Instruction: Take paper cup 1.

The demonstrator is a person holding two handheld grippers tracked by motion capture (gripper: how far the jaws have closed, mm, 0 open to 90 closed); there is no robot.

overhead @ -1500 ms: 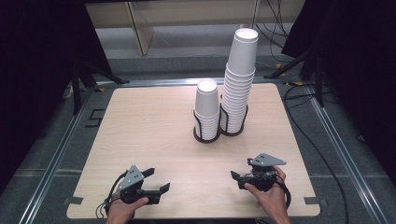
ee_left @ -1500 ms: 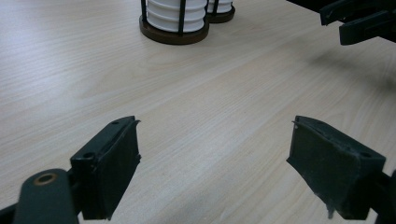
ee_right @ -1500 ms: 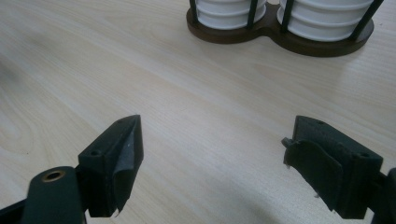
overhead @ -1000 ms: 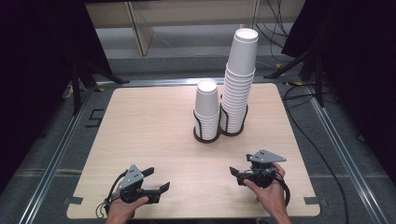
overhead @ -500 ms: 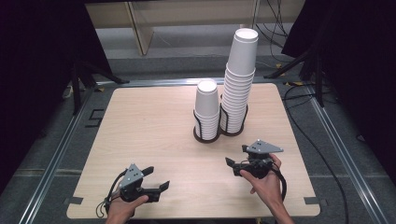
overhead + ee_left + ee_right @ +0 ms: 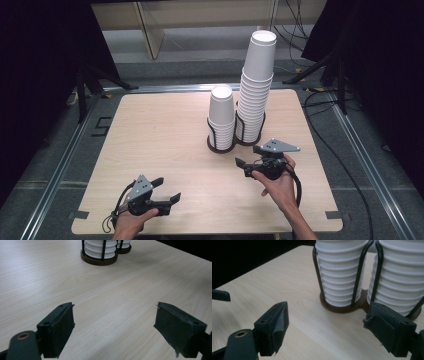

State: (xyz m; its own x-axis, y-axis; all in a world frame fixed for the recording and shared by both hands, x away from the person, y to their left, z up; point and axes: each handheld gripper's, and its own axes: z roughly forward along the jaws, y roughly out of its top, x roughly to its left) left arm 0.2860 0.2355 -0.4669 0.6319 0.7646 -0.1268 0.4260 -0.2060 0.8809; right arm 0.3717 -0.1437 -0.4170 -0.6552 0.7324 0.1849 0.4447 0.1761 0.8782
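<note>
The right gripper [image 6: 244, 166] is moving forward and a little up from the near edge of the counter [image 6: 160, 130], and it is now much closer to the two cup stacks than it was a second ago. Its jaws are standing wide apart with nothing between them, pointing to the left of the short stack [image 6: 221, 116]. In the right gripper view this stack [image 6: 342, 272] is sitting just ahead of the jaws, inside its black wire holder [image 6: 358, 277], with the tall stack [image 6: 399, 277] touching beside it on the right. I judge that the hand is beginning a reach for a cup. The left gripper [image 6: 169, 192] is resting low at the near left of the counter, also spread open and empty, well apart from the stacks [image 6: 100, 251], and it is not moving.
</note>
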